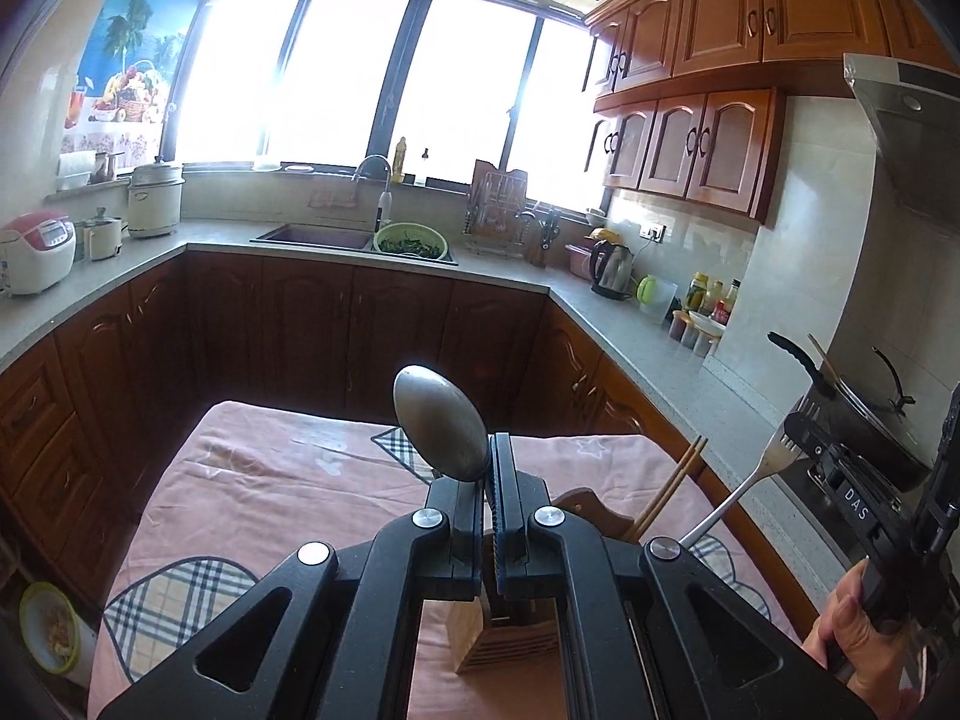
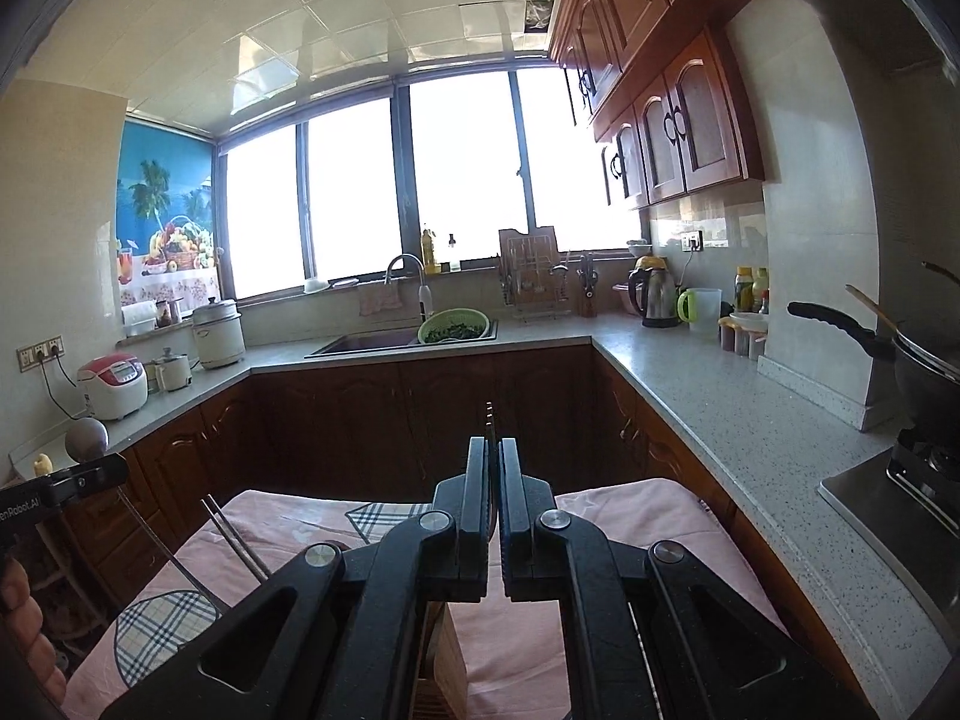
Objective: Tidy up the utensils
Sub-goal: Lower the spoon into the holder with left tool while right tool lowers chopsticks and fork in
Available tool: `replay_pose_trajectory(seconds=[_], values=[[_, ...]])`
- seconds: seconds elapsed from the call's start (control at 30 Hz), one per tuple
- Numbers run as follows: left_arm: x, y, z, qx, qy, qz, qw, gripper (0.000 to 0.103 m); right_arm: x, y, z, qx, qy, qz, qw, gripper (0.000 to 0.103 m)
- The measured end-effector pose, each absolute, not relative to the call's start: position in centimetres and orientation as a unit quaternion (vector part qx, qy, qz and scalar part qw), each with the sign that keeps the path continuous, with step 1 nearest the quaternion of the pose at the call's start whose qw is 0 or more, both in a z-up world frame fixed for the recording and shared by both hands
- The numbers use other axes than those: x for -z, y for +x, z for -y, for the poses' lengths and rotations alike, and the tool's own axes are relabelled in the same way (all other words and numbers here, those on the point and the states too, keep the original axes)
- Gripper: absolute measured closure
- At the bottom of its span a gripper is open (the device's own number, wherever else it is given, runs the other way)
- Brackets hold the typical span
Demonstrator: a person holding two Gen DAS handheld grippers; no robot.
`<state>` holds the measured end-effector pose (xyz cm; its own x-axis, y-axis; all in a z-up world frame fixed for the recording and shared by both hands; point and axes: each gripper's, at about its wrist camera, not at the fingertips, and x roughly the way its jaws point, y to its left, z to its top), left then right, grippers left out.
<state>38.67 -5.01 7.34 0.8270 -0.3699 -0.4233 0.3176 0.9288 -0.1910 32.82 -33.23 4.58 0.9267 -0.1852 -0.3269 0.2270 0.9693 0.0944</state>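
My left gripper [image 1: 487,456] is shut on a steel spoon [image 1: 441,423], its bowl sticking up above the fingers. Below it stands a wooden utensil holder [image 1: 480,630] on the pink tablecloth [image 1: 270,480], with wooden chopsticks [image 1: 672,489] leaning in it. My right gripper [image 2: 495,456] is shut on a steel fork [image 2: 491,417], seen edge-on with its tines above the fingers. In the left wrist view the fork [image 1: 762,468] and the right gripper [image 1: 840,468] show at the right. In the right wrist view the spoon [image 2: 87,438] and the left gripper [image 2: 78,483] show at the left, and the holder [image 2: 447,660] sits below.
Grey counters [image 2: 750,420] ring the room, with a sink and green colander [image 2: 453,327] at the back, a kettle [image 2: 657,294], rice cookers [image 2: 114,384] at left, and a wok on the stove [image 2: 924,384] at right. Metal chopsticks [image 2: 234,534] slant up at left.
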Motion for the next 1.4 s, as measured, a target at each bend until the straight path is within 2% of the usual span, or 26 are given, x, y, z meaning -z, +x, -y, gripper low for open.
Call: replay_pose_trajectory(seconds=[0.73,1.4], values=[[-0.1,44.3,10.0,0.164,-0.013,-0.294,0.942,0.102,1.3,37.4,32.5,0.083,0.062,-0.238,0.966,0.101],[0.5,46.1,10.2,0.171,-0.015,-0.316,0.933,0.102,2.8,37.9,33.2,0.058,0.094,-0.272,0.956,0.101]])
